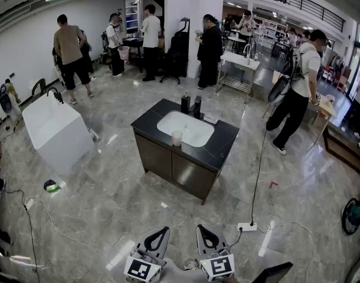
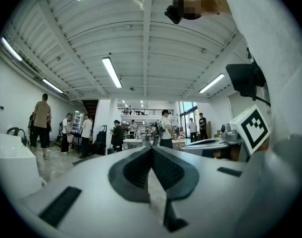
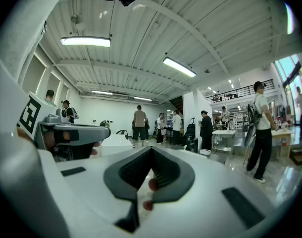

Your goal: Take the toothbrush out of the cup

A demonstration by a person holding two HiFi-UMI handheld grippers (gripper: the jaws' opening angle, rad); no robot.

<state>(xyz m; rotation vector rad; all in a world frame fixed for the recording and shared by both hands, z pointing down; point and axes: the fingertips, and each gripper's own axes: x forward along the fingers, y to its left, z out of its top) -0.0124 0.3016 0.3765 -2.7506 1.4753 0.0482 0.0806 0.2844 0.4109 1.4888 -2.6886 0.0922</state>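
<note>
A pale cup (image 1: 177, 138) stands on the front rim of the white basin set in a dark counter (image 1: 218, 152), far ahead in the head view. It is too small there to make out a toothbrush. My left gripper (image 1: 162, 232) and right gripper (image 1: 202, 229) sit side by side at the bottom edge, well short of the counter. Each points level, with jaws together and nothing between them. The left gripper view shows the left gripper (image 2: 151, 148) closed at the tips. The right gripper view shows the same for the right gripper (image 3: 151, 150).
Two dark bottles (image 1: 190, 104) stand behind the basin. A white tub unit (image 1: 53, 128) lies at the left. A power strip (image 1: 246, 226) and cables run over the tiled floor. Several people stand at the back, and one person (image 1: 298, 93) walks at the right.
</note>
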